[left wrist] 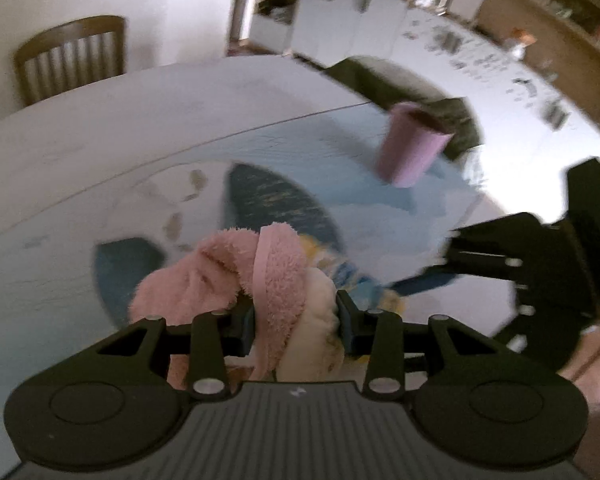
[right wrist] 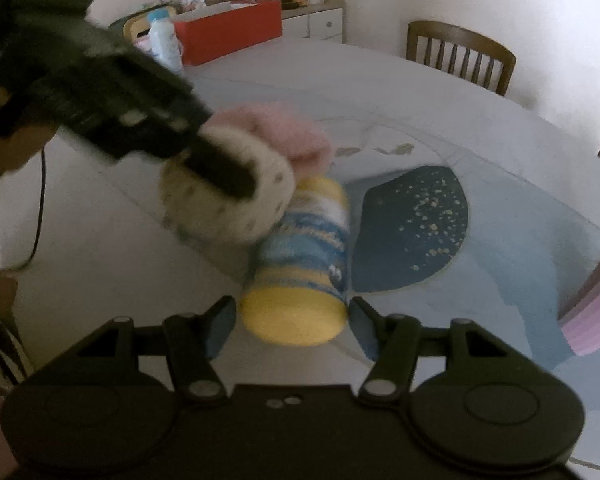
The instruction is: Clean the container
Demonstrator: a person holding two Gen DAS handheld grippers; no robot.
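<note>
Container [right wrist: 300, 276], a yellow tub with a blue and white label, sits between the two blue-padded fingers of the right gripper [right wrist: 293, 322], raised above the table [right wrist: 340, 80] and pointing away from the camera toward the centre of the table; the jaws are spread wide around its yellow near end, and whether the pads actually press its sides cannot be told through the blur. At its far end the left gripper [left wrist: 296, 322] comes in from the left, its jaws pinching a bunched cloth, a pink towel [left wrist: 236, 272] with a cream, dotted part, which touches the far end of the tub. In the left wrist view the pink folds bulge out between the fingers and only a sliver of the tub's blue and yellow label shows just to the right of them, with the black frame of the right gripper at the right edge. Below both tools lies a pale blue mat with dark blue patches [right wrist: 412, 232], and one patch to the right of the tub is sprinkled with light crumbs [right wrist: 432, 216]. A pink cup [left wrist: 410, 146] stands upright on the far right part of the mat, well apart from the tub. A wooden chair [right wrist: 460, 56] stands at the far side of the table, and a red box [right wrist: 228, 32] and a white bottle [right wrist: 164, 40] sit at its far left.
</note>
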